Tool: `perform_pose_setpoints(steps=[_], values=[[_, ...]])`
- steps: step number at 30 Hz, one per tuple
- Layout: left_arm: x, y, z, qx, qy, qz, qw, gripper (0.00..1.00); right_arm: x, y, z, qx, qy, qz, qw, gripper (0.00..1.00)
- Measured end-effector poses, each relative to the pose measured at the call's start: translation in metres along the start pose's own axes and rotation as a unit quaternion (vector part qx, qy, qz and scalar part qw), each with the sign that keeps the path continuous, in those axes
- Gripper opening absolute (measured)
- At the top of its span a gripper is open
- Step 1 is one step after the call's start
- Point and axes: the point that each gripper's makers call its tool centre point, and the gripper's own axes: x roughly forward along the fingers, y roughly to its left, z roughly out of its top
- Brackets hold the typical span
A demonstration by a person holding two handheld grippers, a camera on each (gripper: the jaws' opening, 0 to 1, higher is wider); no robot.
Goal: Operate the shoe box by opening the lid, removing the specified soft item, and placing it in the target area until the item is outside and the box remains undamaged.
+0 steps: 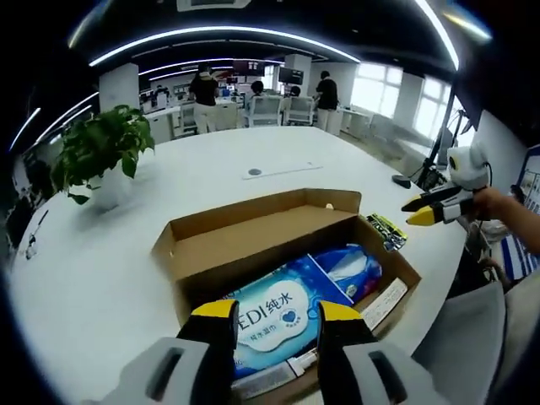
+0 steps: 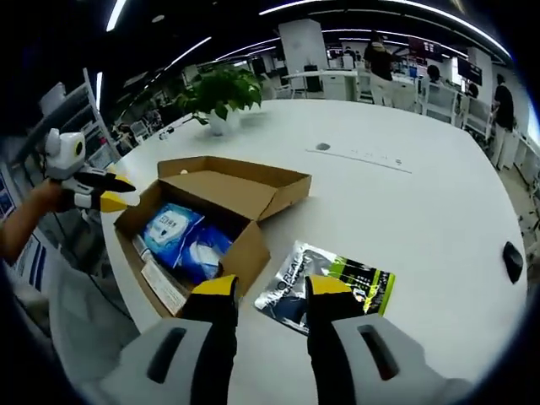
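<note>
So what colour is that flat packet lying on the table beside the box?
Silver and black with bright green, clearest in the right gripper view: packet.

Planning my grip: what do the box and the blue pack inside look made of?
Box: looks like plain brown cardboard, matte, with folded flaps and raw edges. Blue pack: seems a soft plastic-film wrapper, glossy, with printed label and highlights; probably wet wipes, though the contents can't be seen.
</note>
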Motion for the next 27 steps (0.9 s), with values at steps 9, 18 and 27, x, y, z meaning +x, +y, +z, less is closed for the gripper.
perform_pose_setpoints(steps=[9, 18, 27], values=[[-0.011, 0.007, -0.011, -0.014, -0.013, 0.004, 0.9998, 0.43, 0.010, 0.023, 0.012, -0.014, -0.006, 0.032, 0.9994, 0.30], [-0.018, 0.006, -0.019, -0.015, -0.023, 0.006, 0.9996, 0.48, 0.027, 0.048, 0.016, -0.034, 0.000, 0.061, 0.9976, 0.31], [-0.024, 0.010, -0.025, -0.033, -0.036, 0.014, 0.9987, 0.55, 0.051, 0.075, 0.020, -0.049, 0.007, 0.087, 0.9950, 0.30]])
